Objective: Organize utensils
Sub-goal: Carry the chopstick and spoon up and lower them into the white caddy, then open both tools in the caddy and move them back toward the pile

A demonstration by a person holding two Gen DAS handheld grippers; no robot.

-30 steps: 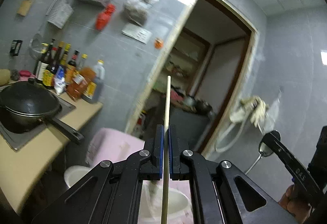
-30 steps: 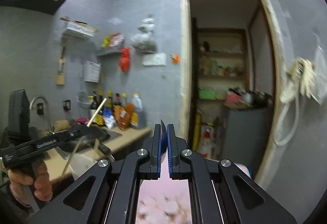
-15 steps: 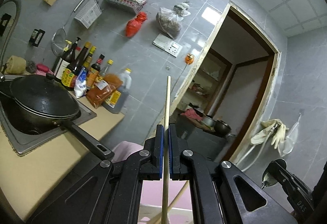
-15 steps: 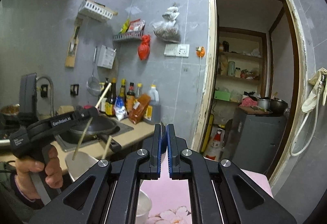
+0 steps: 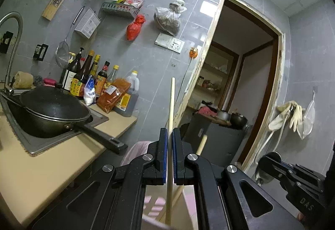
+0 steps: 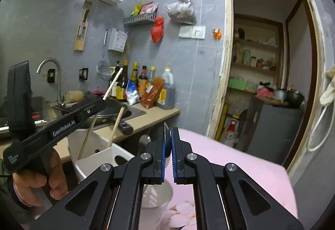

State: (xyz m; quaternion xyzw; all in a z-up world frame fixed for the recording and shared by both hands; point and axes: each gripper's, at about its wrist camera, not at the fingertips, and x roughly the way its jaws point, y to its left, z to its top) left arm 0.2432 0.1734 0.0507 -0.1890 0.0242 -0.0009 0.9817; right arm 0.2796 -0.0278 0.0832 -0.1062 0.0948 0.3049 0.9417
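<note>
Both your grippers are clenched on utensils above the white holder.

Your left gripper (image 5: pixel 169 158) pinches a wooden chopstick (image 5: pixel 170 125) whose lower end dips into the white utensil holder (image 6: pixel 92 154) at lower left, beside a second chopstick (image 6: pixel 116 127); your right gripper (image 6: pixel 167 156) grips a thin metal utensil (image 6: pixel 166 135) over the pink-clothed worktop (image 6: pixel 240 158).

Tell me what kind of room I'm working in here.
Most likely a small home kitchen: a black wok sits on the counter beside a row of sauce bottles, a sink faucet curves up further along the counter, and a strainer hangs on the grey tiled wall.
</note>
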